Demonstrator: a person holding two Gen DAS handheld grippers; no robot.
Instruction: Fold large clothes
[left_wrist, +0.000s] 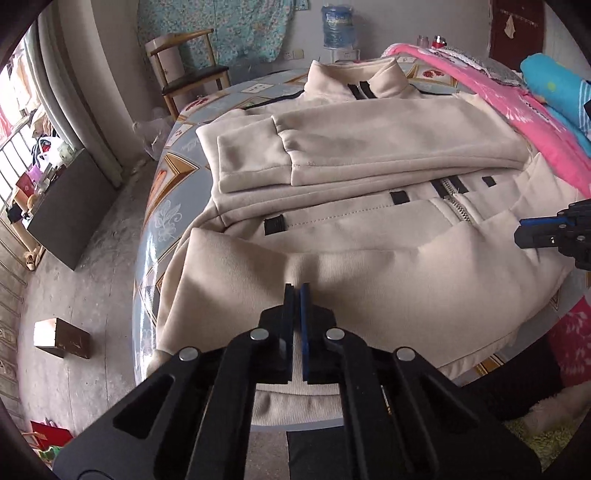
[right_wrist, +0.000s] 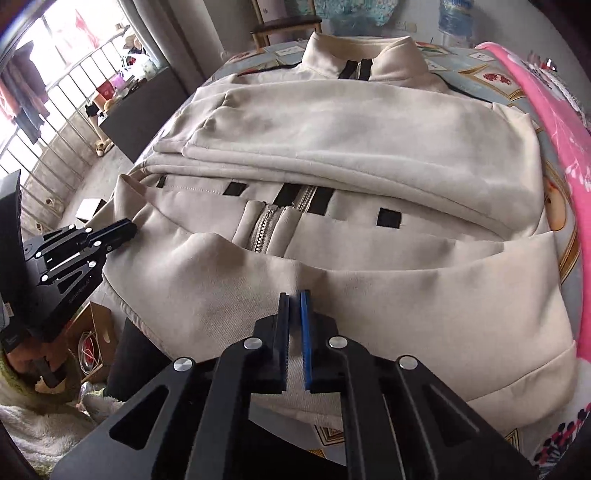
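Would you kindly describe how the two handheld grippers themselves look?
Both the left gripper and right gripper are matte black linkage frames with silver round rivets. Each has one black and one blue ridged jaw pad. No cables or sleeves are visible.

Big cream jacket (left_wrist: 369, 236) over most of the round table (left_wrist: 162, 206), so almost no bare top. Thin strip of bare table at the left of the left wrist frame, open floor (left_wrist: 88, 280) past it. Small box (left_wrist: 61, 338) on that floor, lower left. Dark cabinet (left_wrist: 70, 206) and chair (left_wrist: 192, 70) farther up. Pink blanket (left_wrist: 524, 122) in a heap along the right edge, blocking that side. Right gripper (left_wrist: 517, 230) just above the jacket's right part.
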